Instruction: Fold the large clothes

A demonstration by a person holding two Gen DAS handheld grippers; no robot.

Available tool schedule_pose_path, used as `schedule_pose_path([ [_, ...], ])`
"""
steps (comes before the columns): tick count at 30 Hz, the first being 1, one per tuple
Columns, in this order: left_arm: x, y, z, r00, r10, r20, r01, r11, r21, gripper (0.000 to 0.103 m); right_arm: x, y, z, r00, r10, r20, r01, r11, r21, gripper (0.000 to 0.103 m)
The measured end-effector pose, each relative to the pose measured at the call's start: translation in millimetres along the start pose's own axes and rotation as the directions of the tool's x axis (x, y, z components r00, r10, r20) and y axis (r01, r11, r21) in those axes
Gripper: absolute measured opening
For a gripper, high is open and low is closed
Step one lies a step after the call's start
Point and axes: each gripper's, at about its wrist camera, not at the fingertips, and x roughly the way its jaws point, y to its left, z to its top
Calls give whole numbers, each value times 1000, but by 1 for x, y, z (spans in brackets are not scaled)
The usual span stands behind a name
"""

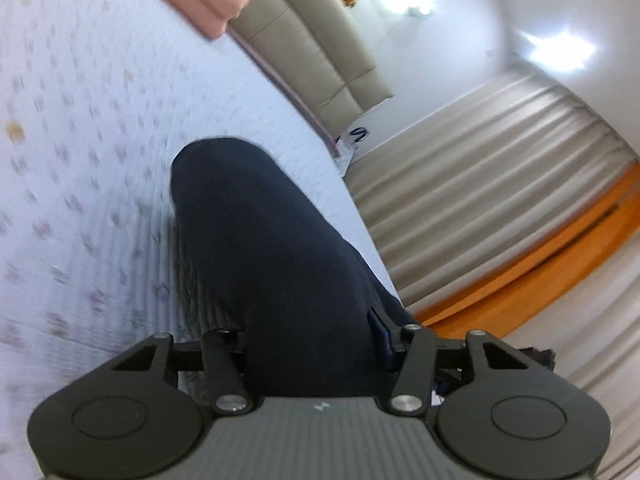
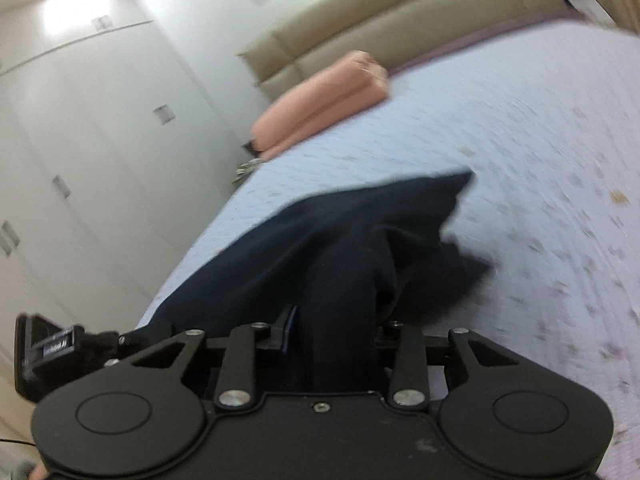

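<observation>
Left wrist view: the left gripper has the dark navy garment bunched between its jaws, looks clamped on it, and the cloth runs forward over the pale bedspread. Right wrist view: the right gripper pinches a fold of the same garment, which trails ahead on the bed toward a pink folded blanket, a bit blurry.

Left claw is showing a ribbed grey body with black linkage arms. Right claw is showing all black, silver screws glinting at the pivots.
</observation>
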Motion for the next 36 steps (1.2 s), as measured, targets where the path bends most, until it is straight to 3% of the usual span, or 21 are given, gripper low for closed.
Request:
schedule_pose_path([
  [4, -75, -16, 2, 999, 22, 43, -24, 999, 45, 54, -10, 70, -8, 999, 50, 5, -50, 995, -89, 42],
  [9, -173, -29, -11, 989, 111, 93, -119, 989, 87, 55, -7, 144, -39, 988, 151, -19, -152, 984, -97, 41],
  [13, -223, -5, -32, 980, 168, 106, -174, 983, 58, 55, 13, 181, -78, 983, 173, -54, -177, 980, -93, 41],
  [15, -236, 25, -47, 973, 201, 114, -206, 978, 30, 56, 33, 189, -103, 986, 149, -80, -155, 985, -74, 41],
  [17, -240, 68, -66, 958, 262, 117, -256, 965, -63, 59, 57, 189, -129, 986, 104, -130, -113, 991, -68, 41],
  [19, -243, 98, -88, 954, 287, 84, -273, 950, -154, 62, 80, 176, -152, 976, 52, -212, -54, 999, -5, 54],
  [20, -249, 102, -97, 960, 259, 110, -239, 957, -167, 62, 85, 166, -161, 969, 44, -242, -34, 998, 45, 76],
  [21, -257, 101, -102, 958, 257, 130, -234, 957, -170, 65, 81, 156, -166, 966, 57, -252, -33, 995, 98, 80],
  [24, -284, 91, -104, 939, 303, 159, -279, 947, -159, 63, 59, 144, -161, 964, 57, -259, -19, 989, 146, 83],
  [28, -298, 53, -91, 903, 380, 202, -384, 923, -22, 60, 19, 170, -144, 987, -37, -159, 43, 999, 34, 84],
  [29, -301, 43, -91, 903, 375, 208, -387, 922, 19, 59, 12, 188, -141, 992, -50, -118, 47, 999, -26, 84],
  [31, -290, 22, -85, 923, 320, 212, -344, 935, 86, 55, 18, 224, -133, 994, -91, -60, 79, 982, -171, 84],
  [32, -283, 16, -86, 935, 288, 205, -315, 943, 108, 53, 34, 242, -125, 993, -112, -38, 100, 963, -250, 79],
  [34, -265, 7, -88, 952, 254, 170, -280, 949, 146, 42, 54, 266, -125, 989, -146, -13, 132, 923, -361, 43],
  [35, -254, 9, -91, 956, 254, 145, -276, 949, 153, 32, 72, 273, -124, 989, -147, -21, 127, 910, -396, 14],
  [36, -244, 13, -96, 958, 264, 111, -279, 947, 157, 24, 92, 274, -124, 988, -154, -31, 127, 901, -414, 10],
])
